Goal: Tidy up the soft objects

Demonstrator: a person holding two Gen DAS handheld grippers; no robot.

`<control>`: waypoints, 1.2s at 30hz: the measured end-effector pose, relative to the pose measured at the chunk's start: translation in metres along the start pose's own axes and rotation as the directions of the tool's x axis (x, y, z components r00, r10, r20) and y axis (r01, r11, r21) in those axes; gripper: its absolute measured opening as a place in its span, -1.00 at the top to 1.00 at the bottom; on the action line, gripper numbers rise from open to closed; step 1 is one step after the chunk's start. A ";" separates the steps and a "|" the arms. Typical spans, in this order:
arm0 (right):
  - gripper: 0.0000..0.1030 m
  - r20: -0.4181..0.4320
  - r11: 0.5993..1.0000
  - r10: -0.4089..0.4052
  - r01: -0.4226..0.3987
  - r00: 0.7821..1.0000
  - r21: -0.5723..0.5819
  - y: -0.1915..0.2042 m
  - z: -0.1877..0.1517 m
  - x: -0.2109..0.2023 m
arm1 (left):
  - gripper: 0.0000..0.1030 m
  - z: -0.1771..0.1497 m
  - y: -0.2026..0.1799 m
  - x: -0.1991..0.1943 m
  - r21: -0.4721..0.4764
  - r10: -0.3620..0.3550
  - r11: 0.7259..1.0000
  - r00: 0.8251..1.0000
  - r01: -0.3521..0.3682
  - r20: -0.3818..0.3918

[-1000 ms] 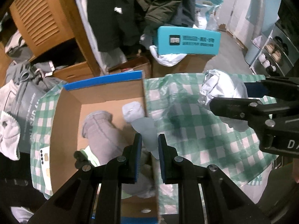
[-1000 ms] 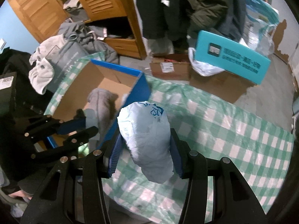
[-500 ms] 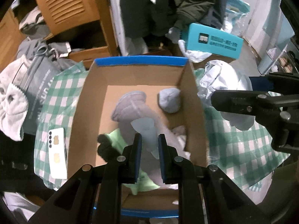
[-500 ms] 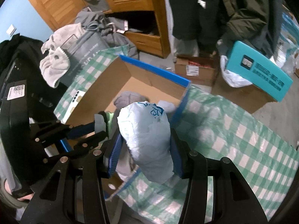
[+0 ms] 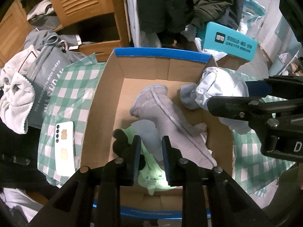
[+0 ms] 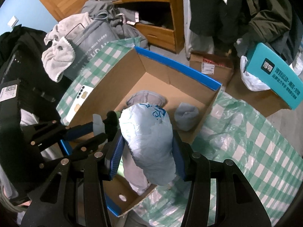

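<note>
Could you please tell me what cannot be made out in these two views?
- Wrapped bundle: contents hidden by its plastic, both views.
- Green bag: mostly hidden by the left gripper and grey garment, left view.
- Teal box: small print unreadable.
- Cardboard box: near floor blocked by the right gripper, right view.

Home bedroom: wooden wardrobe (image 5: 81, 1), hanging coats (image 5: 181, 3).

We cannot see all of the gray garment (image 5: 166, 117) in the cardboard box (image 5: 106, 98): in the right wrist view the pale plastic bag (image 6: 149, 141) covers most of it. The green bag (image 5: 151, 177) is partly behind the left gripper (image 5: 151, 156). The white letters on the teal box (image 5: 229, 41) are too small to read. The dark coats (image 6: 236, 9) run off the top edge, perhaps hanging.
</note>
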State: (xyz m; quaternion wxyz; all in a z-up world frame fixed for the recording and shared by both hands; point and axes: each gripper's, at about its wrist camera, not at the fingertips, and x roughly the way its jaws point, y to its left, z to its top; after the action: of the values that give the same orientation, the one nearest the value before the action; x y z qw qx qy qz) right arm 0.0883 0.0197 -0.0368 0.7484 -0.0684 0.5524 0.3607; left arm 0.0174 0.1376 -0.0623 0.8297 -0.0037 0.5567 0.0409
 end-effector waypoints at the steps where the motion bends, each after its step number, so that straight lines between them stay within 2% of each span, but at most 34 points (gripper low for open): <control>1: 0.04 0.000 1.000 0.002 -0.002 1.000 0.000 0.000 0.000 0.001 | 0.48 0.000 0.001 0.000 -0.002 0.000 1.000 1.000 0.000 -0.001; 4: -0.06 0.005 1.000 -0.003 0.003 1.000 0.003 0.000 0.001 0.001 | 0.41 -0.001 0.003 -0.001 -0.010 0.003 1.000 1.000 -0.003 -0.001; 8: -0.21 0.019 1.000 -0.005 0.005 1.000 0.011 -0.001 0.001 -0.003 | 0.14 -0.001 0.004 -0.006 -0.012 0.012 1.000 1.000 -0.011 0.010; 14: -0.26 0.040 1.000 -0.006 0.005 0.999 0.029 -0.006 -0.002 -0.016 | -0.14 0.000 0.000 -0.015 -0.002 0.027 1.000 0.999 -0.027 0.026; 16: -0.26 0.048 0.999 -0.011 0.009 0.999 0.039 -0.008 -0.005 -0.023 | -0.17 0.000 -0.002 -0.020 0.001 0.027 1.000 0.999 -0.027 0.035; 20: -0.28 0.069 0.998 -0.038 0.035 0.997 0.052 -0.013 -0.012 -0.038 | -0.40 0.002 -0.006 -0.029 -0.001 0.023 1.000 0.999 -0.023 0.040; 25: -0.29 0.100 0.996 -0.058 0.050 0.993 0.079 -0.021 -0.020 -0.057 | -0.53 0.003 -0.016 -0.046 0.011 0.029 0.999 0.997 -0.030 0.075; 31: -0.30 0.139 0.990 -0.112 0.099 0.984 0.097 -0.029 -0.031 -0.078 | -0.55 0.002 -0.029 -0.058 0.020 0.020 1.000 0.996 -0.022 0.083; 36: -0.30 0.172 0.987 -0.140 0.124 0.975 0.102 -0.035 -0.043 -0.094 | -0.57 0.001 -0.044 -0.062 0.054 0.049 0.997 0.995 -0.053 0.089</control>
State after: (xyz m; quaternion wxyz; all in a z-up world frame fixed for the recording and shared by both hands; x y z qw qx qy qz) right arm 0.0645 -0.0710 0.0187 0.8195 -0.0385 0.4931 0.2894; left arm -0.0019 0.0900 -0.0067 0.8516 0.0358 0.5208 0.0464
